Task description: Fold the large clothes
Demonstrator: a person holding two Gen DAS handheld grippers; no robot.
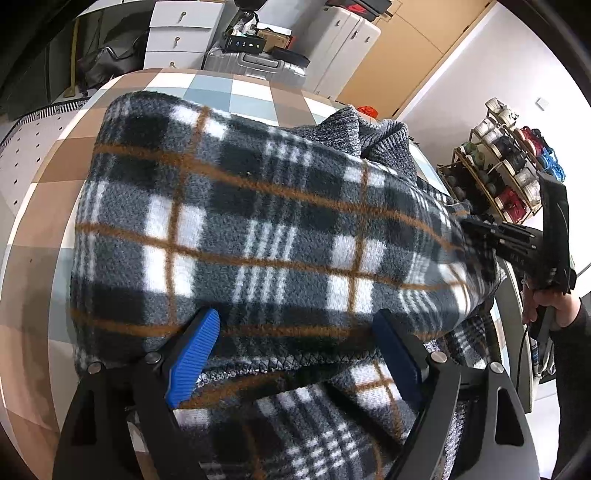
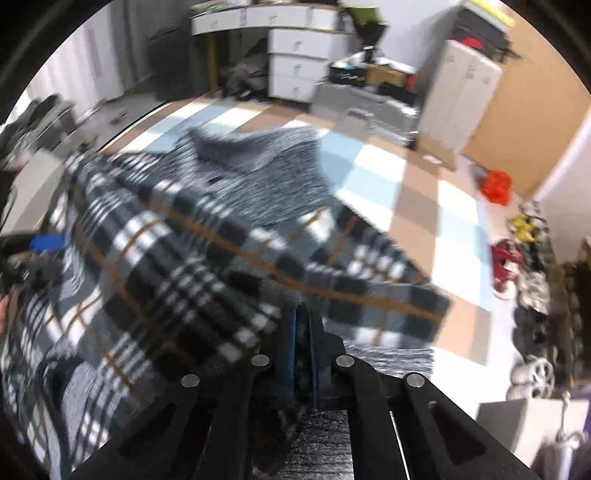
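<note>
A large fleece garment in grey, black and white plaid with orange lines [image 1: 258, 221] lies spread over the checked table [image 1: 55, 184]. A grey knit layer [image 1: 347, 125] shows at its far end. My left gripper [image 1: 295, 354] is open, its blue pads wide apart on either side of the near stitched hem. My right gripper [image 2: 303, 332] is shut on the plaid garment [image 2: 166, 258] at its edge, with cloth between the pressed pads. From the left wrist view the right gripper [image 1: 476, 230] grips the garment's right side, held by a hand [image 1: 554, 302]. The right wrist view is motion-blurred.
A shoe rack [image 1: 509, 166] stands past the table's right edge. A silver suitcase [image 1: 255, 62] and white drawers [image 1: 181, 33] sit behind the table. A red object [image 2: 496, 186] lies on the floor near the wooden wall panel. Bare checked tabletop [image 2: 417, 206] shows right of the garment.
</note>
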